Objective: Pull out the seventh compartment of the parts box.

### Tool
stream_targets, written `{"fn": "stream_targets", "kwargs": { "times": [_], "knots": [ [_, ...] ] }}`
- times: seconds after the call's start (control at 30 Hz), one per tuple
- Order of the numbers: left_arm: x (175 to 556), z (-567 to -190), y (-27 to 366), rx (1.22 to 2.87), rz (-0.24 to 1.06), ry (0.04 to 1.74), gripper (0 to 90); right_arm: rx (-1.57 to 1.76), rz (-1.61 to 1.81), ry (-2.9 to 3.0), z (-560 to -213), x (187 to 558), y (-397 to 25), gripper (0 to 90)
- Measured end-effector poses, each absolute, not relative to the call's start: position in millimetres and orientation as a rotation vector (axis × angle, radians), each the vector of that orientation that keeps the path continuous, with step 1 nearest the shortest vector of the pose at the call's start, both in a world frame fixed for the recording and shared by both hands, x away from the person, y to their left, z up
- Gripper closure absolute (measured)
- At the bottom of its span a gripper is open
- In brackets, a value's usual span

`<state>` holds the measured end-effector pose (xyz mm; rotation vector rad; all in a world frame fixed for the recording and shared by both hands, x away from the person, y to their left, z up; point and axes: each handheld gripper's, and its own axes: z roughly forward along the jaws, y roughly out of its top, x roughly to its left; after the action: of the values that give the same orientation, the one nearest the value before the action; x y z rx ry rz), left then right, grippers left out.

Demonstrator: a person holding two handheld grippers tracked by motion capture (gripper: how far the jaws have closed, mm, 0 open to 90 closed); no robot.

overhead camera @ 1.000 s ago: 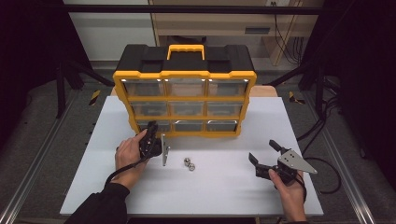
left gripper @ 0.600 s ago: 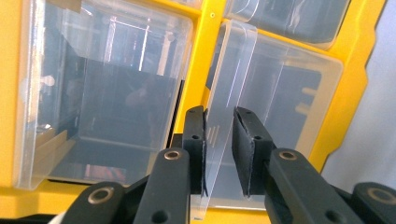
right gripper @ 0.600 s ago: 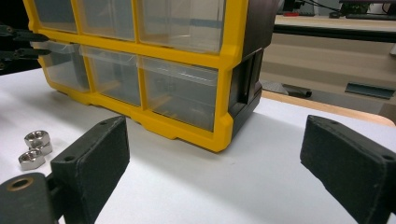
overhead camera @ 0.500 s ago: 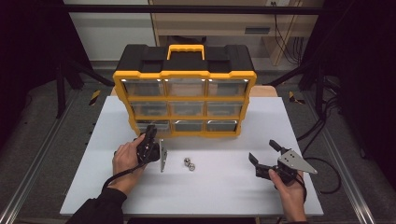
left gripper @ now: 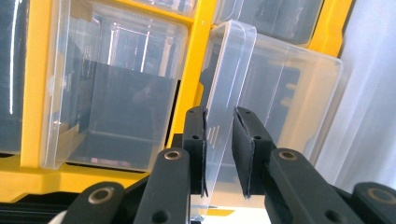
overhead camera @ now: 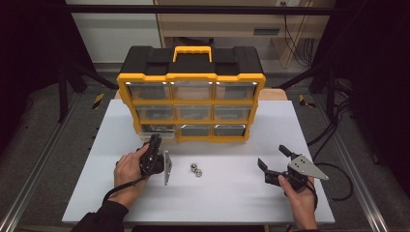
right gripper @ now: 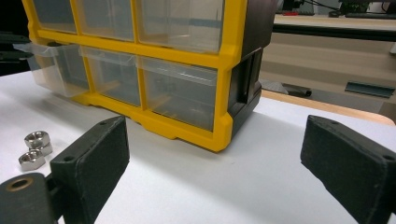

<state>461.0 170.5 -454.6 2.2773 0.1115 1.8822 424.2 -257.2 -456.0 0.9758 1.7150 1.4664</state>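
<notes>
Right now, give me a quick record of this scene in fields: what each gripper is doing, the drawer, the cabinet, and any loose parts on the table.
left gripper: jaws either side of the front lip of the bottom-left drawer, pads close to it, contact unclear
bottom-left drawer: clear plastic, pulled part way out of the cabinet
cabinet: yellow and black, nine clear drawers, upright at the back of the table
right gripper: jaws wide open, holding nothing, low over the table's right side
nuts: two metal hex nuts, side by side between the grippers
</notes>
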Motion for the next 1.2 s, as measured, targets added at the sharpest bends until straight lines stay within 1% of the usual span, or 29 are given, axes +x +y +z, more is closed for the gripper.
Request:
{"fn": "stream_targets", "kwargs": {
  "times": [0.6,0.8,0.87,1.2],
  "knots": [
    [446.7,-456.7,171.5,2.263,1.898,0.08,74.6,0.973,1.461,1.711,-455.9,424.1,-257.5,8.1],
    [441.3,-457.9,170.5,2.247,1.906,0.047,74.2,0.978,1.465,1.714,-455.9,423.9,-256.8,8.0],
    [439.3,-457.3,169.3,2.263,1.906,0.054,74.2,0.966,1.461,1.711,-455.8,424.2,-257.3,8.0],
    [434.5,-458.0,170.5,2.241,1.899,0.061,73.8,0.969,1.464,1.712,-456.0,424.2,-256.9,8.0]
  ]
}}
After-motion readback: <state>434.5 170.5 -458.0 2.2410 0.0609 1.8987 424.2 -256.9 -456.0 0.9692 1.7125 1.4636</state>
